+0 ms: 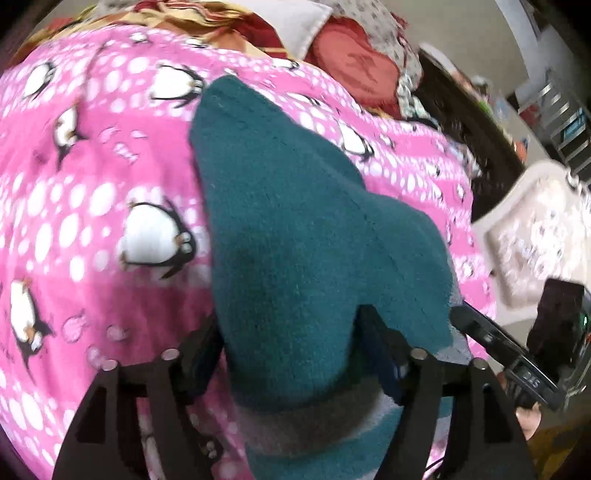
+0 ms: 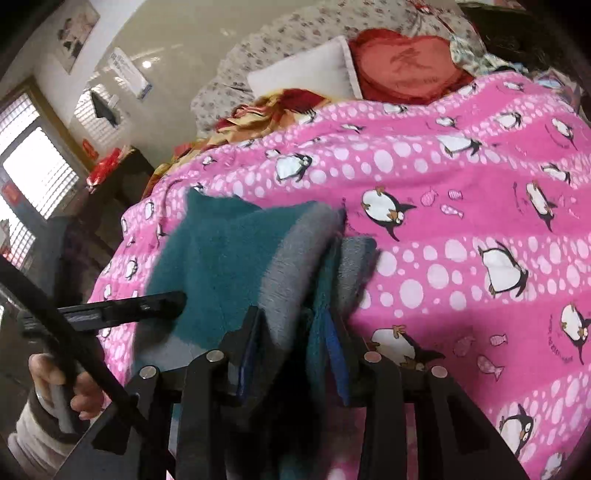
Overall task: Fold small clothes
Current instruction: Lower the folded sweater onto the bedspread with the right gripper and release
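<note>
A small teal garment [image 1: 280,206] with a grey band [image 1: 303,417] lies on a pink penguin blanket [image 1: 74,206]. My left gripper [image 1: 291,350] is shut on the teal garment near its grey band, the cloth bunched between the fingers. In the right wrist view my right gripper [image 2: 295,332] is shut on the same garment [image 2: 221,258] at its grey edge [image 2: 299,254]. The left gripper's finger [image 2: 125,306] shows at the left, and the right gripper [image 1: 509,354] shows at the right of the left wrist view.
The pink blanket [image 2: 461,229] covers a bed. A red heart cushion [image 2: 406,70], a white pillow [image 2: 306,74] and a floral quilt [image 2: 280,33] lie at its far end. A dark cabinet [image 2: 110,184] stands by a window at the left.
</note>
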The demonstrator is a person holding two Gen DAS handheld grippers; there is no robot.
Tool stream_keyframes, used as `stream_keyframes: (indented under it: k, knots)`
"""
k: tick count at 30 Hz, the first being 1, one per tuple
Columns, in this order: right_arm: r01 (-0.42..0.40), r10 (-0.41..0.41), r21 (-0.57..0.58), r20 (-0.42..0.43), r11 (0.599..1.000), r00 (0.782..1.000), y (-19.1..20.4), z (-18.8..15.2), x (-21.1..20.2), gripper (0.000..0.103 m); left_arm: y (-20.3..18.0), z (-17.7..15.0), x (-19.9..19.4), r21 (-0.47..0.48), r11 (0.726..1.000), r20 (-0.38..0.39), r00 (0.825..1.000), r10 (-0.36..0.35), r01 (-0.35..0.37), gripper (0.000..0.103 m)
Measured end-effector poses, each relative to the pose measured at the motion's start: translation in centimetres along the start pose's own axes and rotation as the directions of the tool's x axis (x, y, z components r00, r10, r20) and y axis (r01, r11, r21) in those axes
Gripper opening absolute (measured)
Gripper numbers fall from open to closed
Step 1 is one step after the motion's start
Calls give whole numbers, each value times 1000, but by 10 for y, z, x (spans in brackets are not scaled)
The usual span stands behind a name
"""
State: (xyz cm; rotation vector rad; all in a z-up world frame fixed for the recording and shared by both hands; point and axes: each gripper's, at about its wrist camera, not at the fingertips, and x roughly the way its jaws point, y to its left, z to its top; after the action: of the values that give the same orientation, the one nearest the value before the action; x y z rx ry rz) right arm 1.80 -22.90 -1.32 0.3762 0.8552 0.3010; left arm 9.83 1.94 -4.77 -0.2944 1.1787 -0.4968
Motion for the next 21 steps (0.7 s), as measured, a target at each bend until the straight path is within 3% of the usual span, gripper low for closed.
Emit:
stream_keyframes:
  k: [3, 6, 11, 13, 15, 18, 21]
  knots:
    - [47, -43, -86, 53, 995, 998, 20, 2, -27, 39, -7, -4, -29, 37, 996, 83, 994, 75, -79, 72]
    - [23, -10, -193, 69, 981, 998, 51, -1, -41, 39, -23, -14, -47, 100, 985, 138, 982, 128, -142, 72]
    - [-1, 2, -314, 5, 949, 1000, 83, -27, -26, 39, -50, -47, -58, 199, 955, 199, 963, 182, -222, 73]
    - [60, -68, -360, -11, 931, 998, 86, -42, -14, 39, -56, -62, -53, 227, 936, 215, 951, 222, -269, 73]
    - [124, -153, -412, -40, 903, 987, 79, -57, 0, 37, -53, -78, -48, 245, 930, 198, 953, 227, -273, 73]
    - [258, -318, -495, -39, 830, 947, 62, -77, 17, 37, -47, -94, -28, 255, 927, 156, 958, 241, -275, 75]
    - [173, -213, -362, -74, 916, 974, 37, -71, 9, 41, -38, -96, -25, 209, 931, 189, 947, 261, -299, 84]
